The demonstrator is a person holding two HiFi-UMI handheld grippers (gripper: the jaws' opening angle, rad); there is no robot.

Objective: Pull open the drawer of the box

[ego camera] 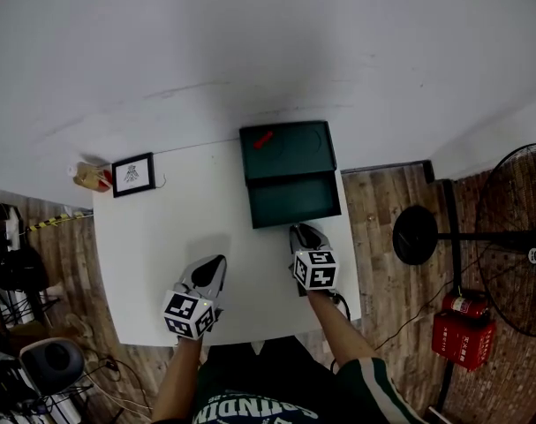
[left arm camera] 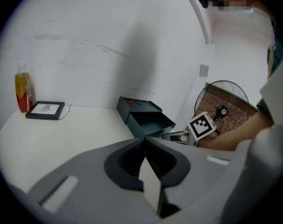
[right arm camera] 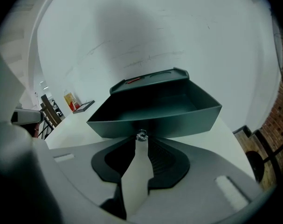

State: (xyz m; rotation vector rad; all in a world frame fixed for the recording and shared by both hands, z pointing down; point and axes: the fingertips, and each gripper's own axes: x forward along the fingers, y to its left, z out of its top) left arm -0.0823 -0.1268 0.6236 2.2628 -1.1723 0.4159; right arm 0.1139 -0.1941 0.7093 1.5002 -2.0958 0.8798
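The dark green box point(ego camera: 285, 147) stood at the far edge of the white table point(ego camera: 153, 237), toward its right corner, with a small red piece point(ego camera: 263, 140) lying on its lid. Its drawer point(ego camera: 294, 200) was drawn out toward the near edge, and its hollow inside was open to view. The right gripper point(ego camera: 305, 235) lay against the drawer's front, near the table's right edge, with its jaws pinched on the small silver knob point(right arm camera: 141, 135) in the middle of that front. The left gripper point(ego camera: 210, 268) was near the table's near edge, left of the middle and well apart from the box, with its jaws pressed together on nothing. At the far left corner a black picture frame point(ego camera: 133, 175) lay flat, with a bottle point(ego camera: 91, 177) of yellow liquid just beside it. On the wooden floor to the right of the table stood a fan point(ego camera: 515, 237) and a red extinguisher point(ego camera: 462, 325).
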